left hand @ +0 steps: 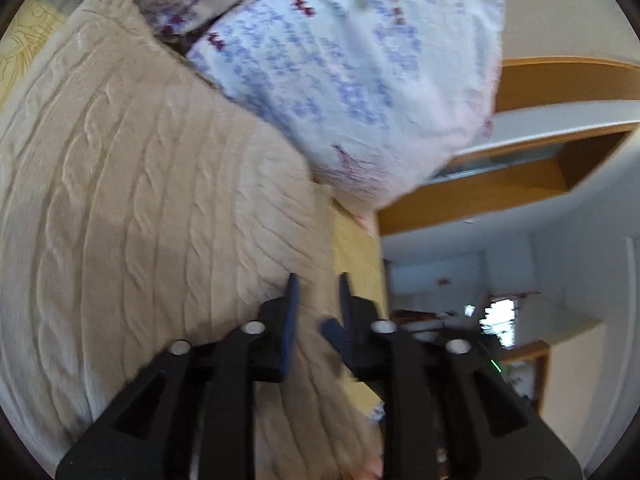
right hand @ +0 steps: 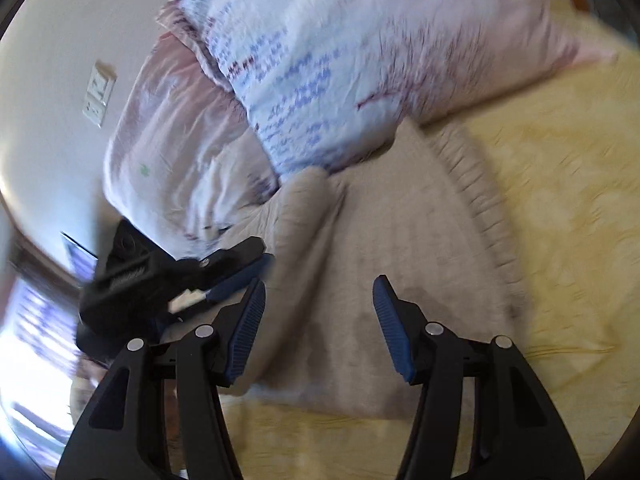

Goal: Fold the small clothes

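Cable-knit sweater [right hand: 380, 264] spread on bedsheet [right hand: 560, 240]; pillow [right hand: 320, 60] behind, touching sweater's far edge; left gripper [right hand: 224, 276] at sweater's left edge; wall socket [right hand: 98, 98] left of pillow.

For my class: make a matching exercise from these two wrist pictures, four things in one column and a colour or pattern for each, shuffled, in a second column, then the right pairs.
Things:
1. sweater
2. pillow
3. bed sheet
4. right gripper pads

Colours or patterns:
A. pale yellow
B. dark blue, ribbed
C. cream cable knit
D. light fabric printed in blue and dark red

Pairs: 1-C, 2-D, 3-A, 4-B
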Available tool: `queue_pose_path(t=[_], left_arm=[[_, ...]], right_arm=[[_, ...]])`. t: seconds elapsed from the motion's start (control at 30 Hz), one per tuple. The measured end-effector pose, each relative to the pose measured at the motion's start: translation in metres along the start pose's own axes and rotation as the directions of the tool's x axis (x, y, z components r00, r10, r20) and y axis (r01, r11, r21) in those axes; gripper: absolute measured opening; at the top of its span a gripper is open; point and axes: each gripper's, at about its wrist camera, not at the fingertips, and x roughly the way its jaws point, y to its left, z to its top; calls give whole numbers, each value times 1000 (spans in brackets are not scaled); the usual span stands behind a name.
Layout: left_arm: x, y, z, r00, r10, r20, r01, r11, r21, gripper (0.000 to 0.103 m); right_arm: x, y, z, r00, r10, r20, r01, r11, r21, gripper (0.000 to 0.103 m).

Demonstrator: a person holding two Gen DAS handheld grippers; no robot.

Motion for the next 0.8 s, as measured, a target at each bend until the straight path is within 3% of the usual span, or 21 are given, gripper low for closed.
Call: queue_pose_path(t=[0.03,0.1,0.17,0.2,0.3,0.4,0.47,0.53,0.7,0.77,0.8], left_arm=[[-11,-3,-2,1000,-15,16,15,1000,18,47],[-33,-8,-6,998,-12,64,8,998,62,52],[-62,-10,-9,987,68,146,-86,989,118,59],[-78,-7,-11,968,138,208,-168,977,134,61],[-100,5,-12,913,285,293,-337,930,146,65],[-104,23,-12,885,365,289,-412,902,125,65],[-98,36,-12,887,390,245,-425,899,108,65],[-93,46,-13,901,380,210,-407,907,105,65],[-85,49,-19,914,363,183,-387,914,122,68],[-85,49,-21,916,360,175,-383,915,127,72],[-83,49,-20,917,359,171,-382,916,123,74]], right_arm=[[3,-2,3,1000,18,-23,-17,1000,26,58],[6,-3,7,998,32,-49,-29,998,56,63],[10,-5,13,996,51,-72,-45,995,87,65],[13,-5,15,995,60,-83,-52,994,100,65],[25,-1,21,989,76,-129,-63,992,107,65],[45,5,23,979,55,-196,-35,994,100,65],[57,8,22,973,54,-223,-33,995,98,57],[65,12,23,972,71,-225,-49,994,102,47],[82,8,34,983,61,-174,-36,989,144,39],[88,6,38,987,48,-152,-24,987,157,21],[87,11,40,991,24,-130,-7,992,128,18]])
